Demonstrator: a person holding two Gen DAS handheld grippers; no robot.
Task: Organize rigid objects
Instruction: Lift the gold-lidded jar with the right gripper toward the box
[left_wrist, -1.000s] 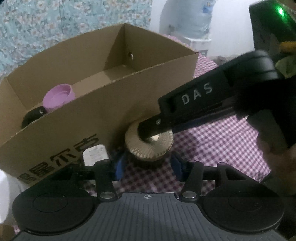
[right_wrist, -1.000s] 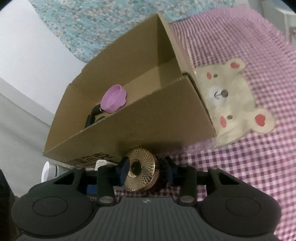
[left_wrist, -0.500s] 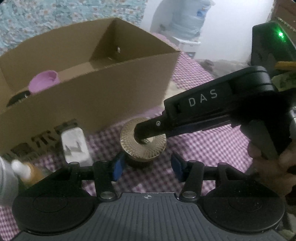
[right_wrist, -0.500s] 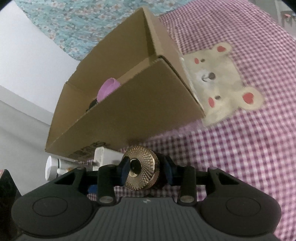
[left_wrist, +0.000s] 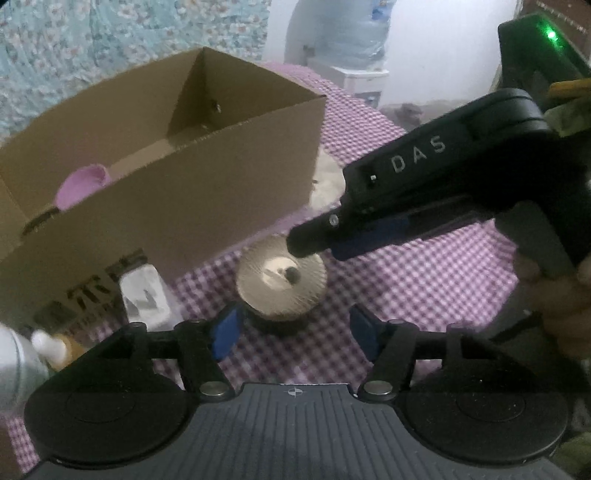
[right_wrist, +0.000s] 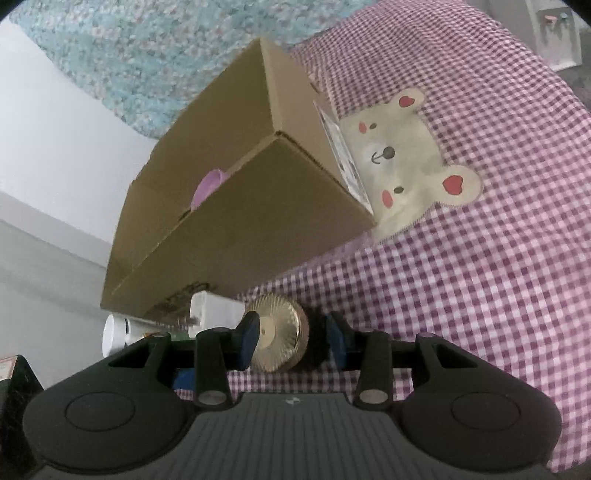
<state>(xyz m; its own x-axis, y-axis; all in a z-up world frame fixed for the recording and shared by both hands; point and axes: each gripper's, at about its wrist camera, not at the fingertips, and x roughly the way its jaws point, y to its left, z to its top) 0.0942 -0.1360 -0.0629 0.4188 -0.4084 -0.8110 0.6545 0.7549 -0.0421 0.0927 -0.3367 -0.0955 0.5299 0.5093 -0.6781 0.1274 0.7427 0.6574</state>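
A small jar with a ridged gold lid (left_wrist: 282, 277) hangs low over the pink checked cloth, just in front of the cardboard box (left_wrist: 166, 192). My right gripper (right_wrist: 291, 339) is shut on the jar (right_wrist: 280, 339), one pad on the lid face and the other at the dark base. In the left wrist view that right gripper's black finger (left_wrist: 310, 243) reaches in from the right over the lid. My left gripper (left_wrist: 294, 332) straddles the jar and its jaws are opening; the blue pads stand clear of it.
The box (right_wrist: 240, 221) holds a pink cup (left_wrist: 81, 184) and a dark object (left_wrist: 37, 221). A white plug (left_wrist: 142, 299) and a white bottle (right_wrist: 118, 332) lie at its front left corner. A bear patch (right_wrist: 402, 170) lies right of the box. A person's hand (left_wrist: 561, 306) holds the right gripper.
My left jaws have spread away from the jar. The right gripper has carried the jar back from the box, and its finger has slid off the lid's centre hole.
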